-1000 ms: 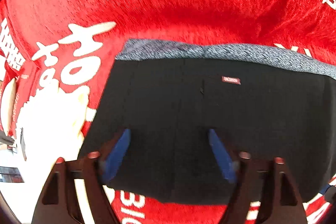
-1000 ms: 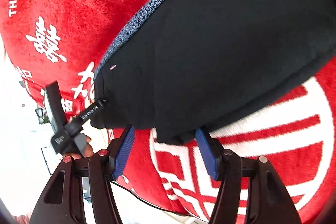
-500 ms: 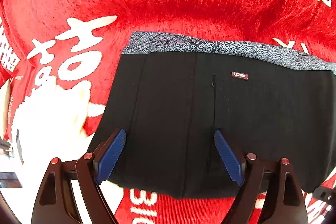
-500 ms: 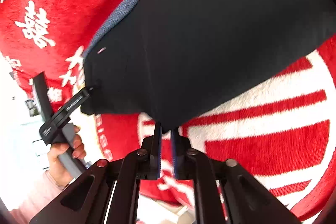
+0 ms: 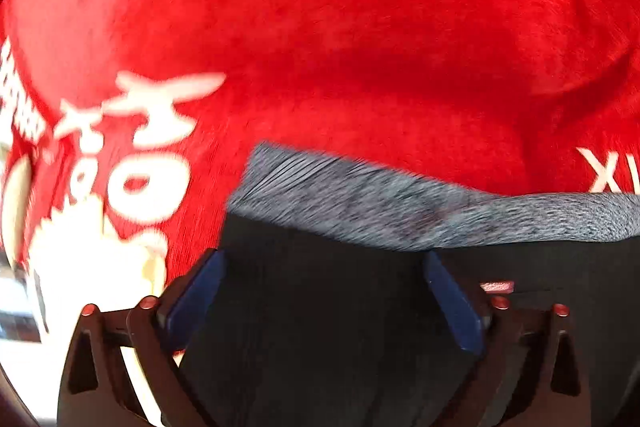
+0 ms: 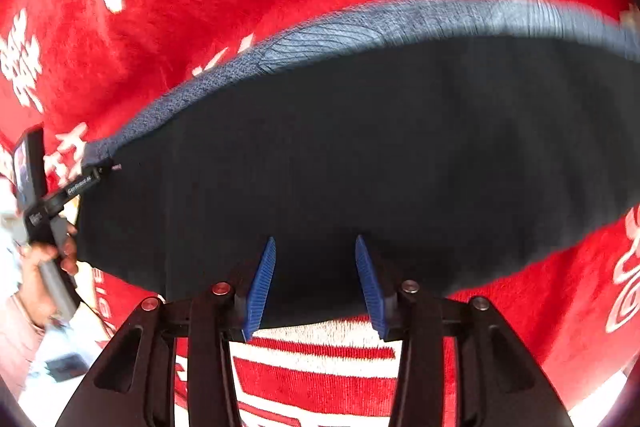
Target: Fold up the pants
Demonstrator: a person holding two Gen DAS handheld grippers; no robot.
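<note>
The black pants (image 5: 332,327) with a grey waistband (image 5: 400,203) lie folded flat on the red cloth; they also show in the right wrist view (image 6: 380,155). My left gripper (image 5: 324,291) is open, its blue pads over the black fabric just below the waistband's left end. My right gripper (image 6: 314,279) is open, its pads over the near folded edge of the pants. The left gripper's handle (image 6: 44,195), held by a hand, shows at the pants' left end in the right wrist view.
A red plush cloth (image 5: 360,27) with white characters covers the surface around the pants. A white and red striped print (image 6: 316,359) lies near the right gripper. A bright floor area (image 5: 24,367) shows beyond the cloth's left edge.
My right gripper was shut on the pants' near edge half a second ago and has opened, leaving the fabric lying flat. My left gripper has moved forward toward the waistband, still open.
</note>
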